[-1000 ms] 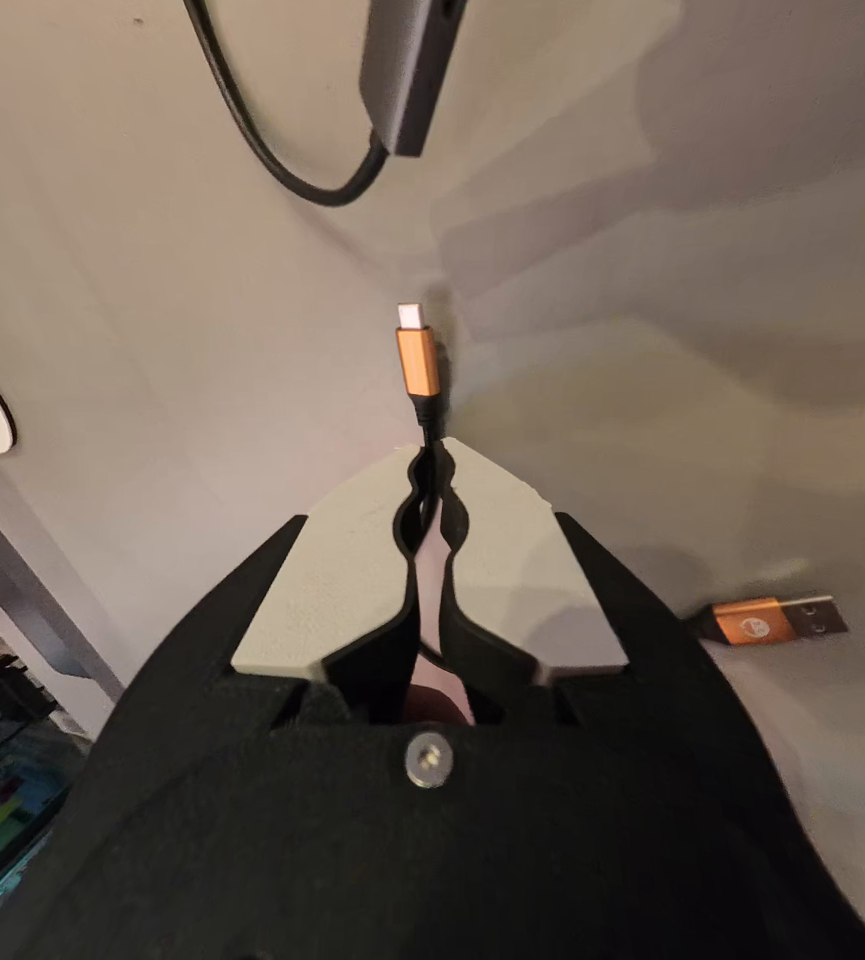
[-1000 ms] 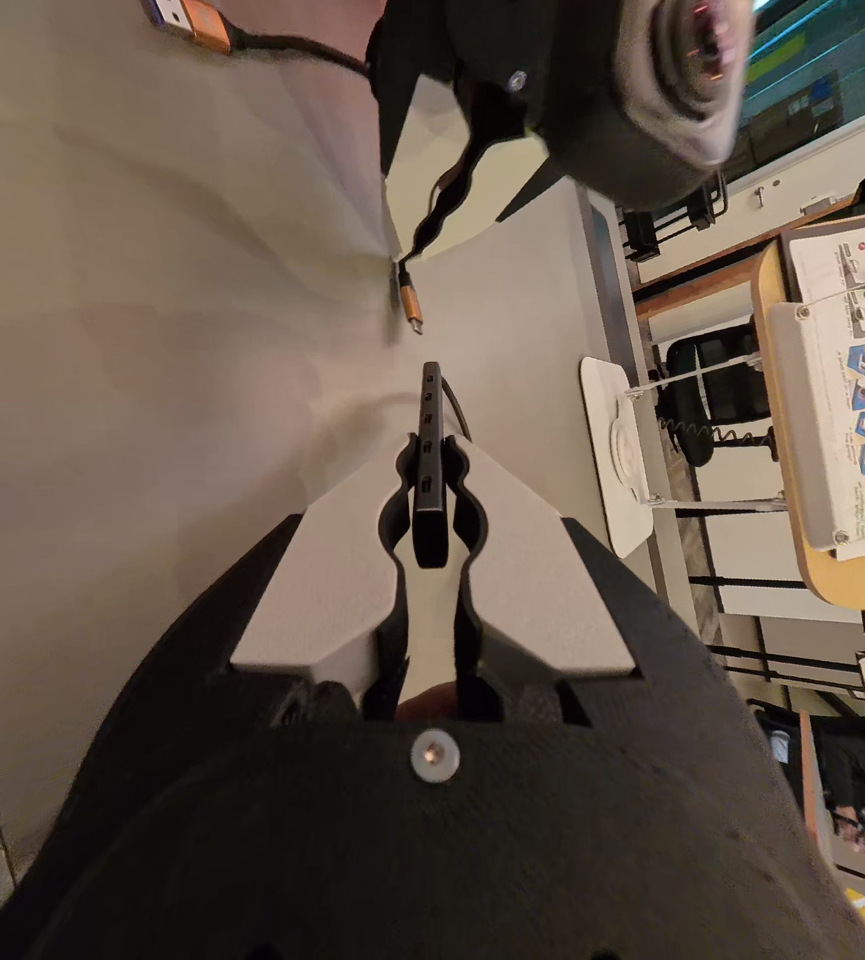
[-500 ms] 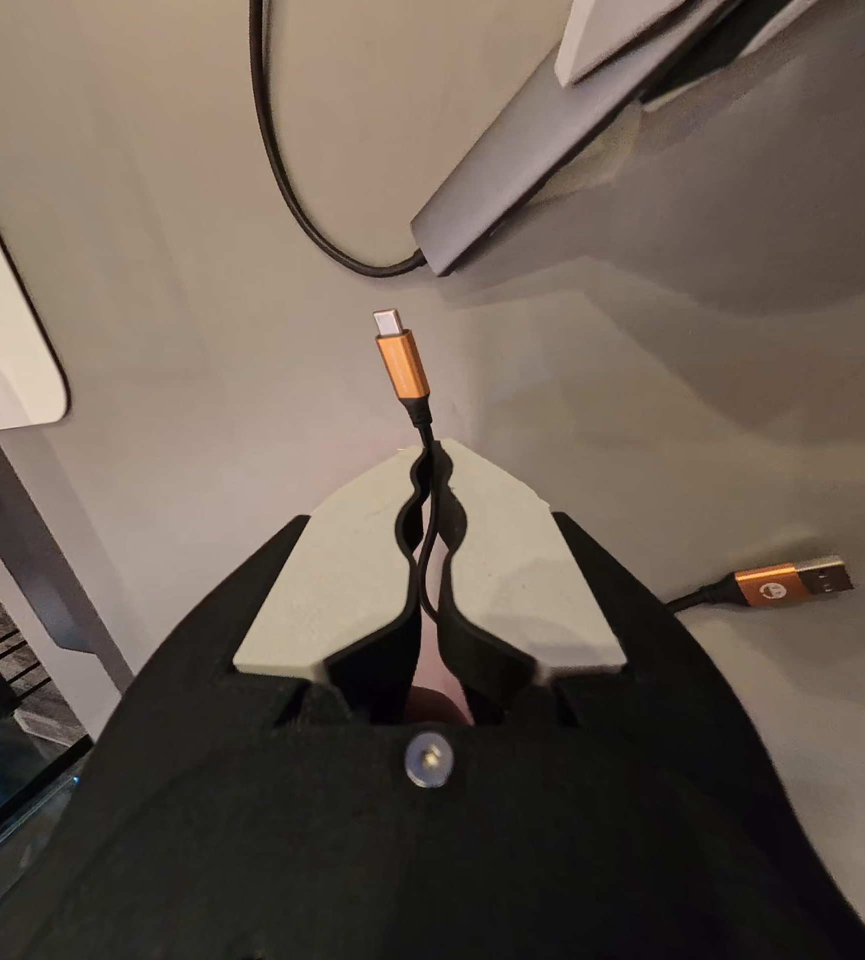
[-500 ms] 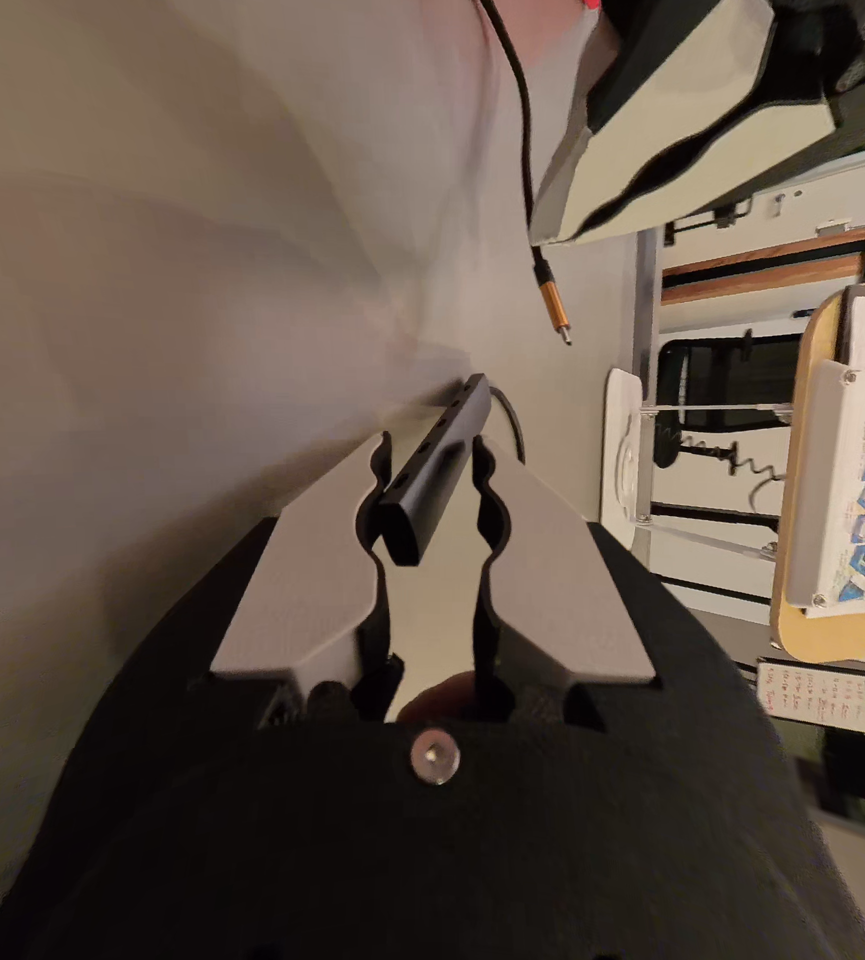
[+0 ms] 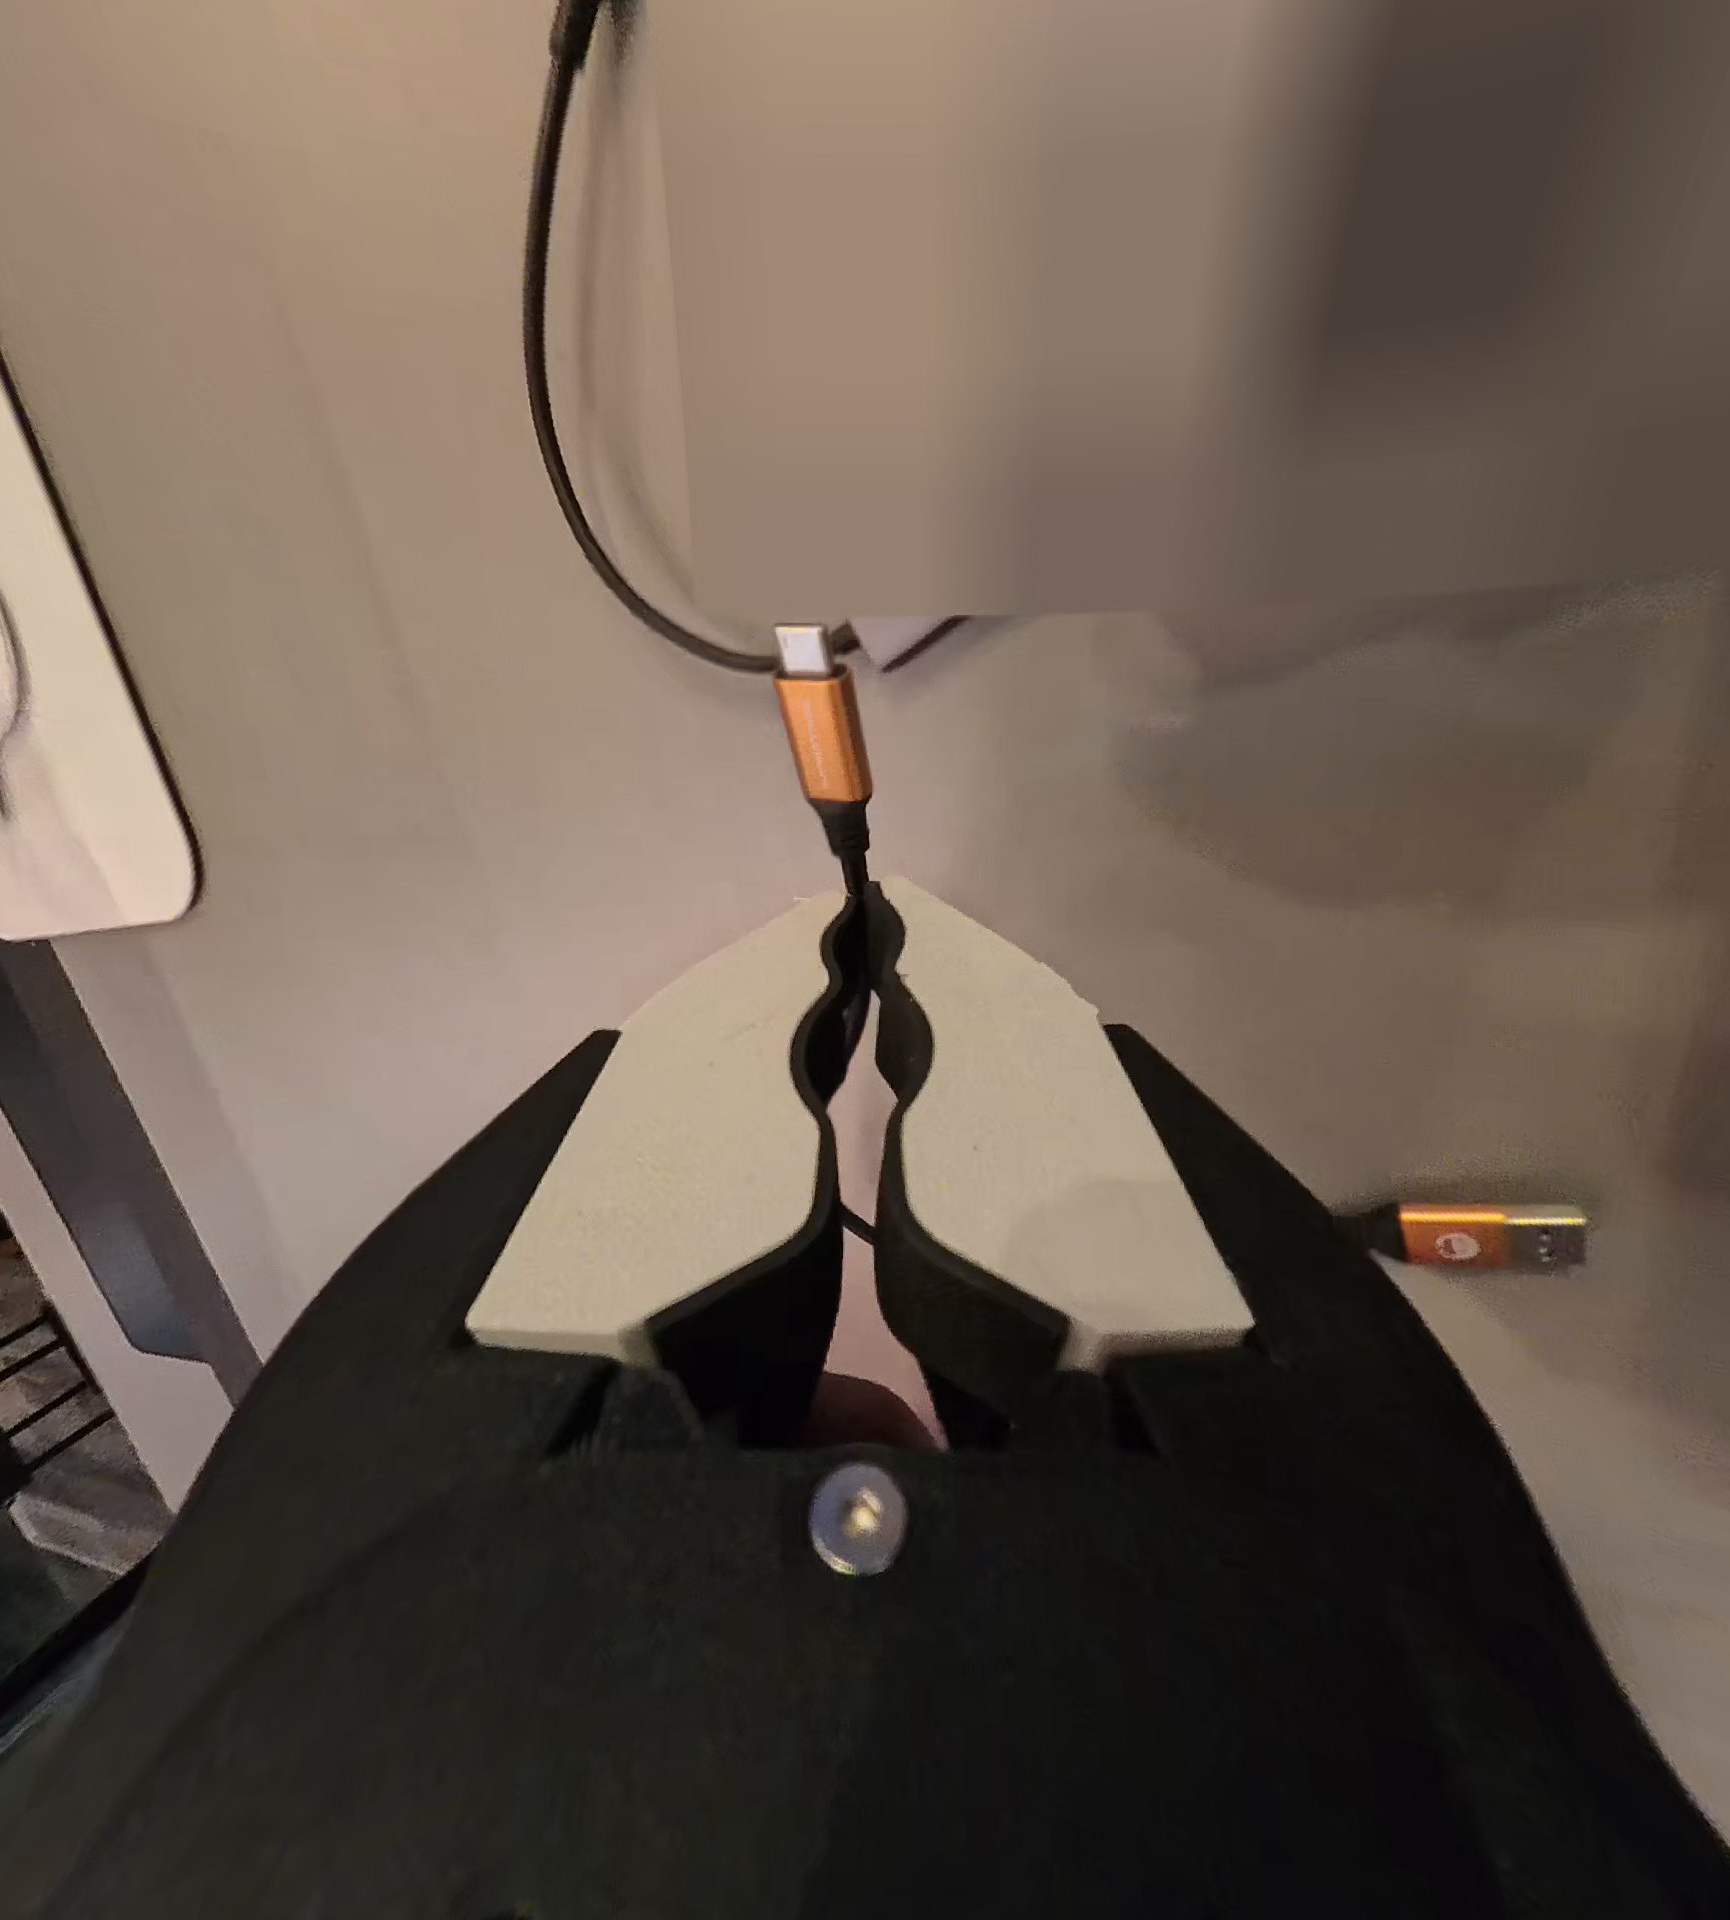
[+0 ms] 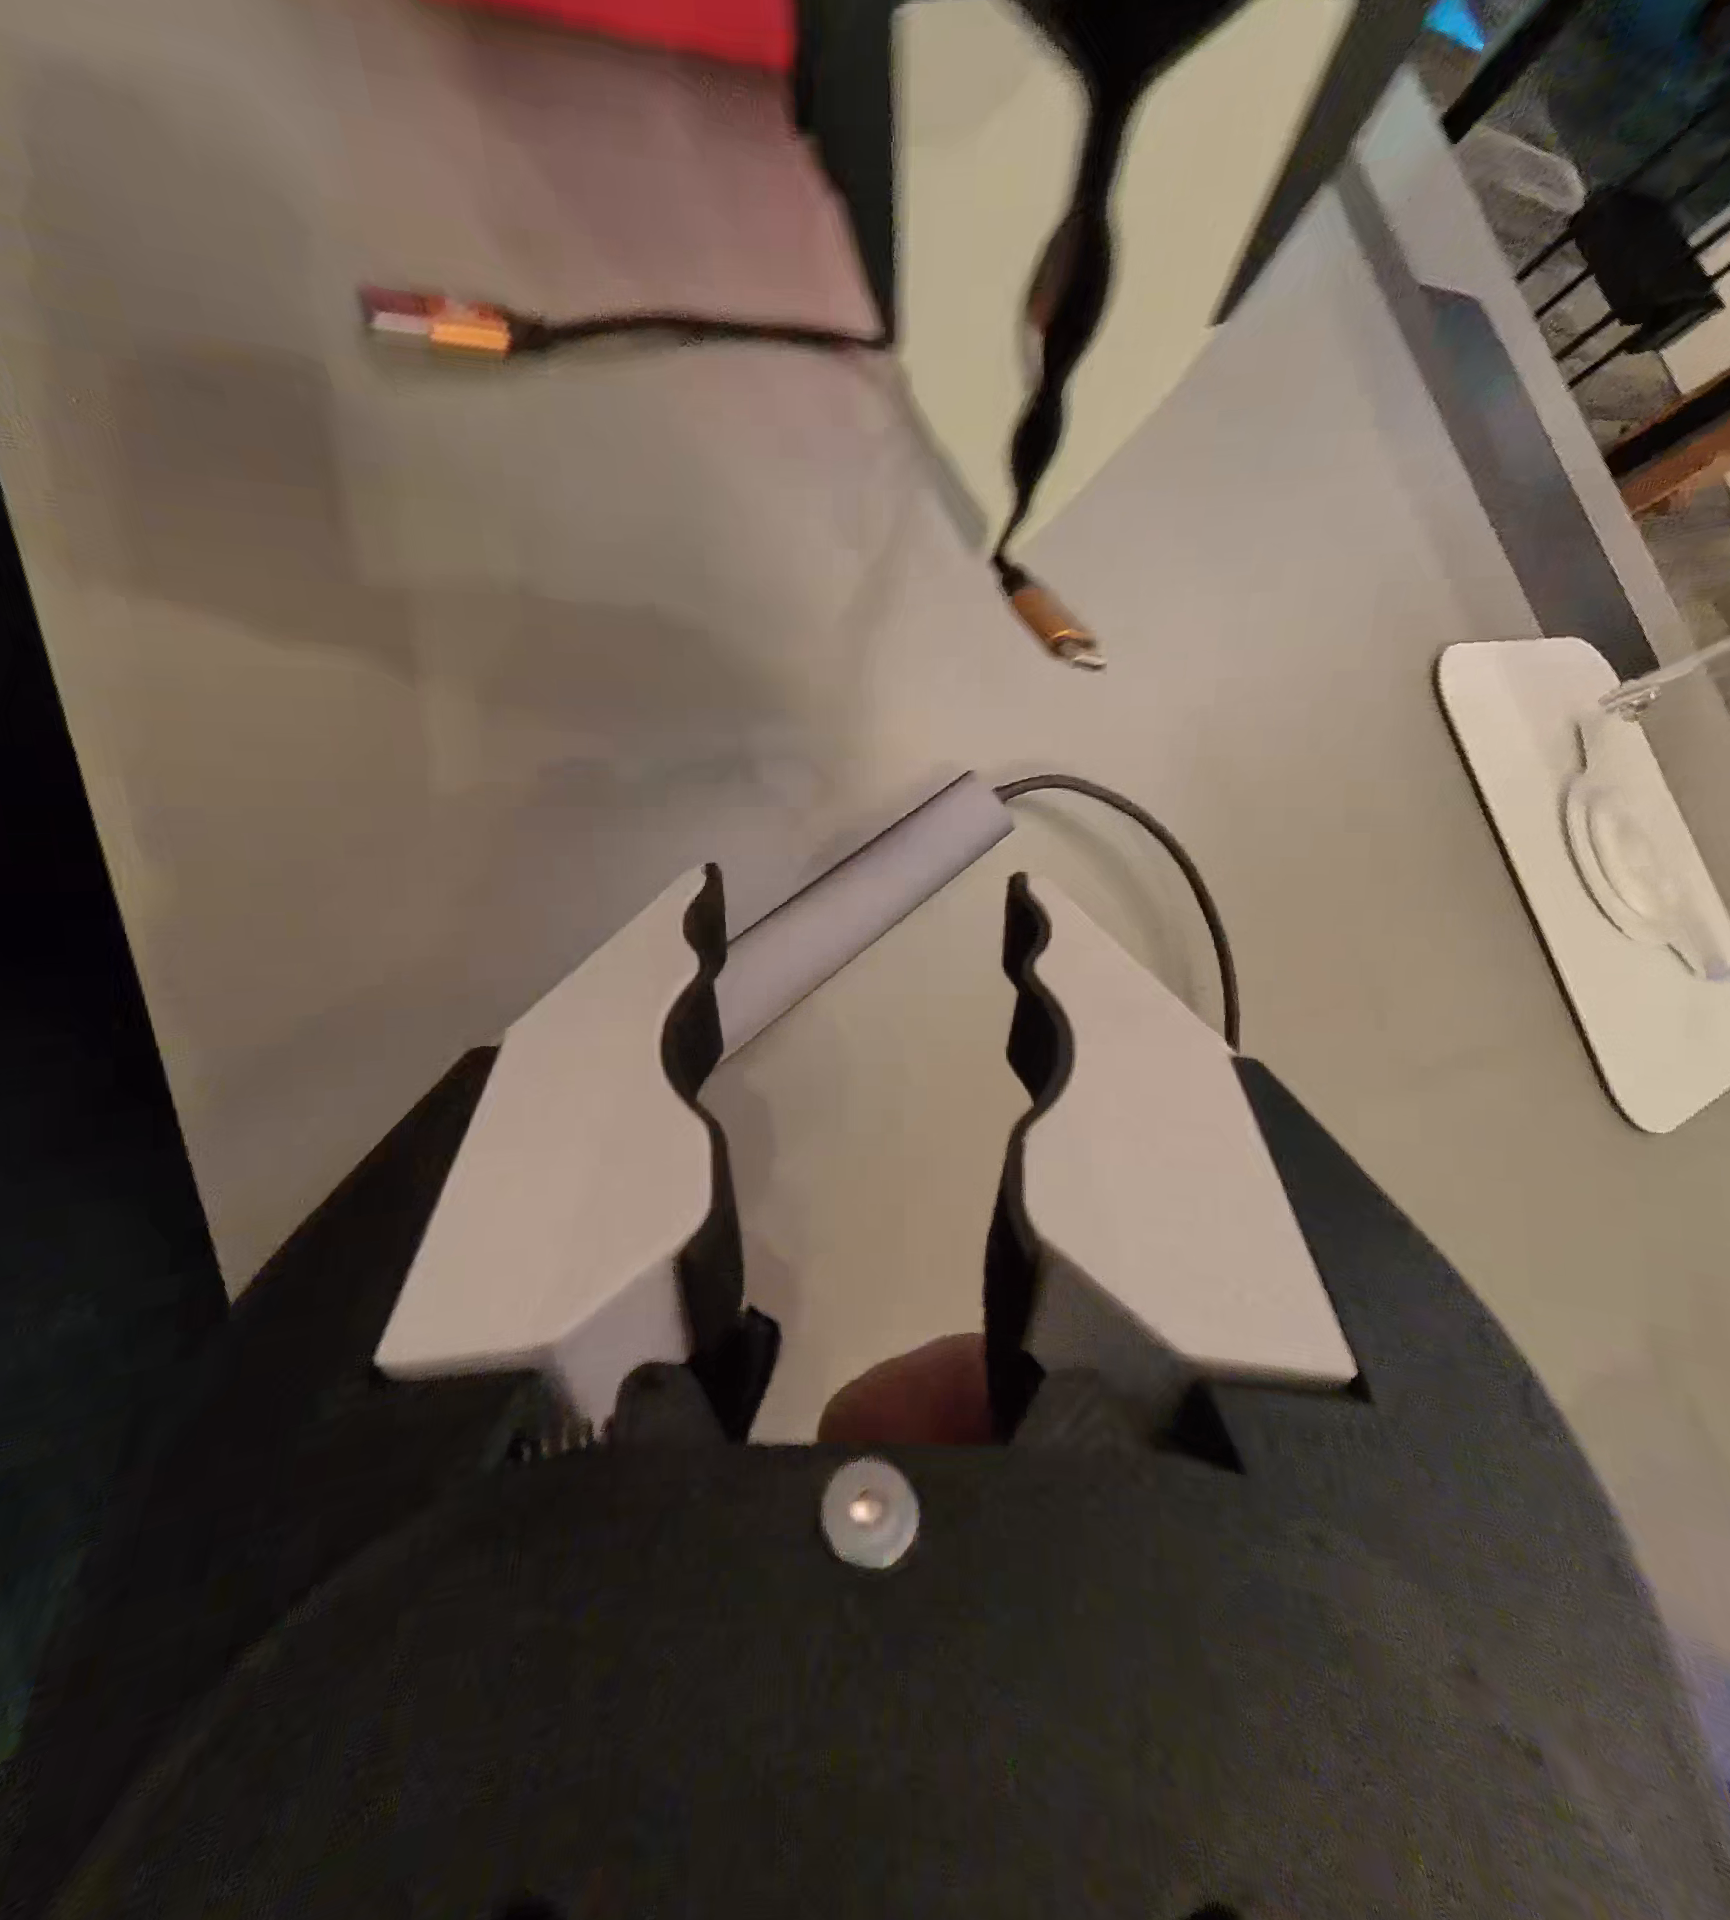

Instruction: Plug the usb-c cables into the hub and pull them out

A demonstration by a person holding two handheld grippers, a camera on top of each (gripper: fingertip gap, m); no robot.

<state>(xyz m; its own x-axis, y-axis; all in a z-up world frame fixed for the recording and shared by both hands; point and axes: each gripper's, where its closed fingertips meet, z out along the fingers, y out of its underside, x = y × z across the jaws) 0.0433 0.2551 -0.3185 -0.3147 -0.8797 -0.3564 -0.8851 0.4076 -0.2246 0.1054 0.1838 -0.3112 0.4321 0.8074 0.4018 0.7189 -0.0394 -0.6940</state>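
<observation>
My left gripper (image 5: 866, 894) is shut on the black cable just behind its orange USB-C plug (image 5: 819, 738), which sticks out forward above the grey table. In the right wrist view the left gripper (image 6: 1048, 208) hangs at the top with the plug (image 6: 1048, 623) pointing down and to the right. My right gripper (image 6: 861, 888) is open. The grey hub (image 6: 871, 904) lies slanted between its fingers, close to the left one, with its black lead (image 6: 1183, 894) curling right. In the left wrist view the right gripper (image 5: 1048, 312) is a blurred grey mass that hides most of the hub.
The cable's orange USB-A plug (image 5: 1484, 1236) lies on the table and also shows in the right wrist view (image 6: 445, 327). A white stand base (image 6: 1609, 883) sits near the table edge (image 6: 1463, 343). It also shows at the left in the left wrist view (image 5: 40, 623). The left gripper's tips are roughly 10 centimeters from the right gripper's.
My right gripper has opened and let go of the hub, which now lies flat between its fingers. My left gripper has kept its hold on the cable and has come closer to the hub.
</observation>
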